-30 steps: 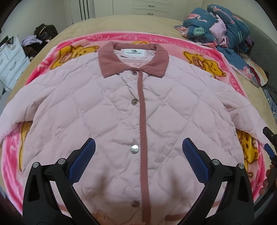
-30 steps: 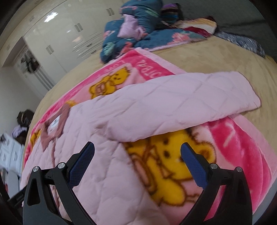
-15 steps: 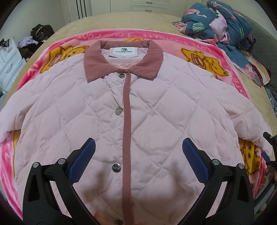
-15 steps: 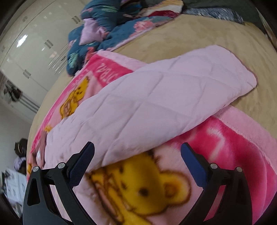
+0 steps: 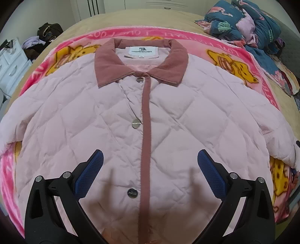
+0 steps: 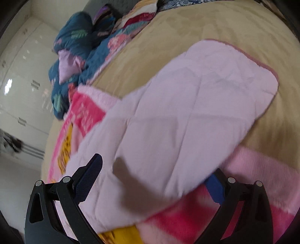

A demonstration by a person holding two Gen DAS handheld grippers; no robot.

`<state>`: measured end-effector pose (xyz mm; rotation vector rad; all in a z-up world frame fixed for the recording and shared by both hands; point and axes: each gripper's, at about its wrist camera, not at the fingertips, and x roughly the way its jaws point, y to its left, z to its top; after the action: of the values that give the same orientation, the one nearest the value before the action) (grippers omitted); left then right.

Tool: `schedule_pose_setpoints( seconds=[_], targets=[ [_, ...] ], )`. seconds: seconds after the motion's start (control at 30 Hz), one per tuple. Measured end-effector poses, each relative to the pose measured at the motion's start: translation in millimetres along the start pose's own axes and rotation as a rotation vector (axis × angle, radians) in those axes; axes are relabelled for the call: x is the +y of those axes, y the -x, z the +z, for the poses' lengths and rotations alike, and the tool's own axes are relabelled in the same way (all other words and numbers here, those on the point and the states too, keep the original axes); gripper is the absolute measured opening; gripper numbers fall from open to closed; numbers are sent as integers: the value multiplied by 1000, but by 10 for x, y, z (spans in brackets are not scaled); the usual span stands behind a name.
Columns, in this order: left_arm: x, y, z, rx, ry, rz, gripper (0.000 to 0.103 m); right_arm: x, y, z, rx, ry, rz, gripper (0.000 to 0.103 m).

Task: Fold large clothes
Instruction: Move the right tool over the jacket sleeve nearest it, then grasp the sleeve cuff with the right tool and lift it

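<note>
A pale pink quilted jacket (image 5: 116,120) lies face up and buttoned on a pink cartoon blanket (image 5: 234,56) spread over a tan bed (image 5: 150,16); its dusty-rose collar (image 5: 140,62) points away from the camera; the left gripper (image 5: 150,174) hangs above the lower front with its jaws spread wide, touching nothing; the right gripper (image 6: 155,180) is spread too, straddling the jacket's sleeve (image 6: 187,120), whose padding covers one blue fingertip; the cuff rests on bare bed; a heap of dark floral bedding (image 6: 75,56) sits beyond
</note>
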<state>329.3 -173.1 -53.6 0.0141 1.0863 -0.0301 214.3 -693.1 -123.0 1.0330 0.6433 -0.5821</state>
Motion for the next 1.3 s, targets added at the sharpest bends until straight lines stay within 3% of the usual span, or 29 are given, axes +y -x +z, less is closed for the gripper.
schedule_pose_setpoints(
  seconds=[0.17, 0.3, 0.43, 0.77, 1.3],
  targets=[
    [73, 17, 84, 10, -3, 22, 94, -245, -43, 213, -64, -138, 52, 95],
    [160, 112, 195, -8, -5, 32, 94, -201, 45, 332, -116, -116, 60, 51],
    [271, 225, 287, -30, 16, 21, 94, 157, 378, 337, -202, 54, 133, 29],
    [436, 423, 350, -21, 11, -7, 94, 1322, 1112, 81, -282, 390, 284, 21],
    [994, 912, 530, -131, 34, -69, 94, 2560, 1566, -746, -280, 672, 414, 19]
  ],
)
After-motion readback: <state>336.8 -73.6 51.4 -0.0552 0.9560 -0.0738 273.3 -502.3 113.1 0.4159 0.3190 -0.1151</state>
